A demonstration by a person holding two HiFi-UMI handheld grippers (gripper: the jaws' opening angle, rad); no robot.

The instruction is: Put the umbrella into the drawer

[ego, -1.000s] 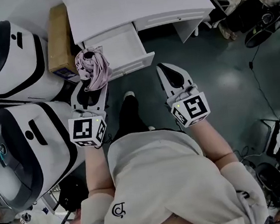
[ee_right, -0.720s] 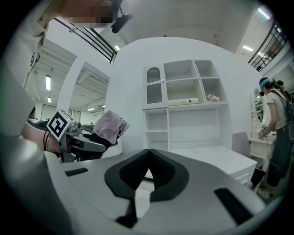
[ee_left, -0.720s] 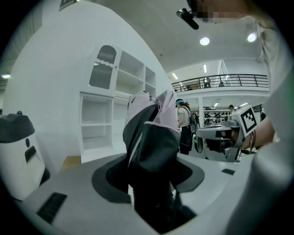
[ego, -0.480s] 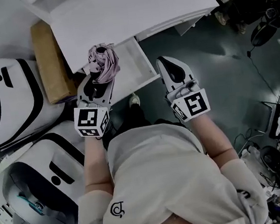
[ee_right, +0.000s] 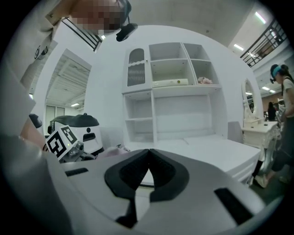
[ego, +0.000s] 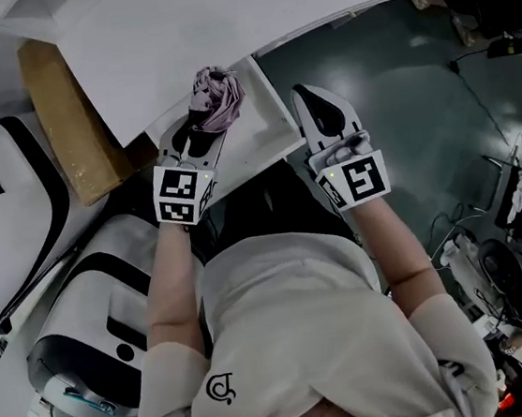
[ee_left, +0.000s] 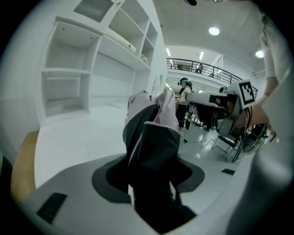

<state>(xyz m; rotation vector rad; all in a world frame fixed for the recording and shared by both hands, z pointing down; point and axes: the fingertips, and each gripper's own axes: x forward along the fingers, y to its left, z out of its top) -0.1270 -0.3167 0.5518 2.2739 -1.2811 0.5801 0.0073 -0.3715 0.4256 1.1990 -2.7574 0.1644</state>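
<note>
A folded pink umbrella (ego: pixel 218 98) with a dark strap stands out of my left gripper (ego: pixel 203 132), whose jaws are shut on its lower part. In the left gripper view the umbrella (ee_left: pixel 154 131) fills the gap between the dark pads. It hangs over the left part of the open white drawer (ego: pixel 264 117), which is pulled out from under the white desk (ego: pixel 219 19). My right gripper (ego: pixel 312 102) is just right of the drawer's front corner. Its tips meet with nothing between them (ee_right: pixel 148 151).
A cardboard box (ego: pixel 66 123) lies left of the drawer beside the desk. Two white-and-black machines (ego: pixel 93 299) stand at the left. A white shelf unit (ee_right: pixel 170 92) rises on the desk. Cables and gear (ego: pixel 516 285) lie on the dark floor at the right.
Both grippers have moved towards the desk. The left one has carried the umbrella from beside the drawer's left edge to over the open drawer. The right one stays shut.
</note>
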